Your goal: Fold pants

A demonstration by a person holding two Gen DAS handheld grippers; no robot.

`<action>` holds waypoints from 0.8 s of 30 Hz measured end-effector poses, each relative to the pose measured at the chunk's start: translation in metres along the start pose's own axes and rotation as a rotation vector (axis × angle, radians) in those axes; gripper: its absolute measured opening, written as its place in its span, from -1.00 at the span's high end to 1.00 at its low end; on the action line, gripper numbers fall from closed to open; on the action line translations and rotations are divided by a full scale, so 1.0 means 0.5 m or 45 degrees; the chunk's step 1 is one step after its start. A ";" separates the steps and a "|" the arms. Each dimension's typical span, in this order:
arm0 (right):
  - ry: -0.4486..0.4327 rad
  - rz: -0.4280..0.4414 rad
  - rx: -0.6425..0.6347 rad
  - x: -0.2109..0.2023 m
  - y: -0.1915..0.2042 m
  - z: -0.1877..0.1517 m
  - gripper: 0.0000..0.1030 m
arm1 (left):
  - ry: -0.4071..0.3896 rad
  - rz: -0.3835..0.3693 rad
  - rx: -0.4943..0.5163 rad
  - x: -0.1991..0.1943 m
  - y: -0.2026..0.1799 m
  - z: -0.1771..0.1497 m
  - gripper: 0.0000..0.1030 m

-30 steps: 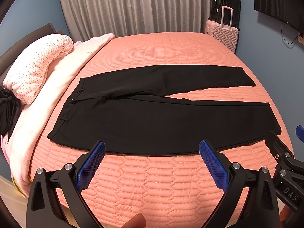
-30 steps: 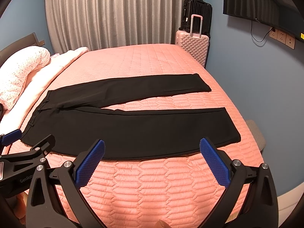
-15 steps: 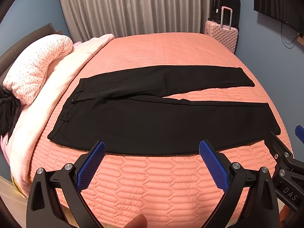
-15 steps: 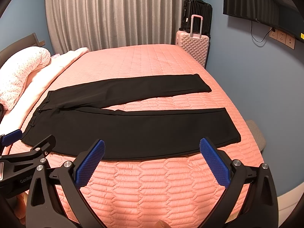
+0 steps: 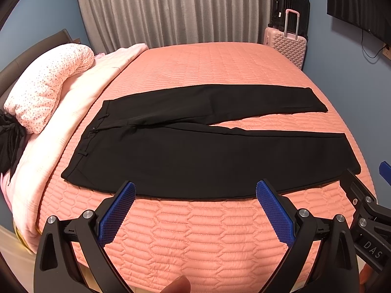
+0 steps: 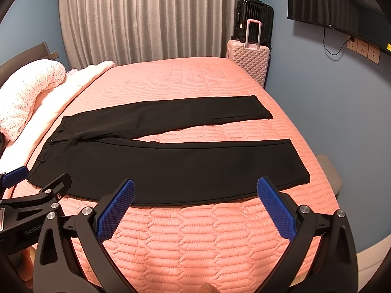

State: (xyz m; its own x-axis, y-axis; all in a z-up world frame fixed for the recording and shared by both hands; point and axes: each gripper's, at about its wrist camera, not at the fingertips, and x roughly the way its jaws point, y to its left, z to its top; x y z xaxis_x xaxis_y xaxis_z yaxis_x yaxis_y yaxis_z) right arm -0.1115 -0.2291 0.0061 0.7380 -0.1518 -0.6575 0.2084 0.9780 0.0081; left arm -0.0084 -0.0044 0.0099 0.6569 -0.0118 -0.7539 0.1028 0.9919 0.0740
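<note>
we hold the left tongs (image 5: 195,190) and the right tongs (image 6: 195,190) wide apart, gripping nothing, above the bed (image 5: 207,232) at 6 o'clock of the pants (image 5: 207,161), which lie flat, waistband at 9 o'clock, legs splayed toward 3. we should pinch the near leg's edge at both ends and lift evenly onto the far leg. only the right view shows the grey bench (image 6: 328,171).
</note>
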 end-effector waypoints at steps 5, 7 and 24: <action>0.001 0.001 0.000 -0.002 0.001 0.001 -0.91 | -0.001 0.001 0.001 -0.001 0.000 0.002 -0.90; 0.001 0.002 0.001 -0.004 0.001 0.002 -0.91 | -0.001 -0.004 0.002 -0.001 -0.001 0.003 -0.90; 0.014 0.005 0.007 0.007 -0.005 0.000 -0.91 | 0.010 -0.024 0.016 0.011 -0.004 -0.003 -0.90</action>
State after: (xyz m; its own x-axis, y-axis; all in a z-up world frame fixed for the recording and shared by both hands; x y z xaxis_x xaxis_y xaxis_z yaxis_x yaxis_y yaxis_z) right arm -0.1095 -0.2322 0.0040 0.7314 -0.1466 -0.6660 0.2090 0.9778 0.0143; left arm -0.0058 -0.0062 0.0047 0.6486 -0.0297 -0.7606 0.1246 0.9899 0.0676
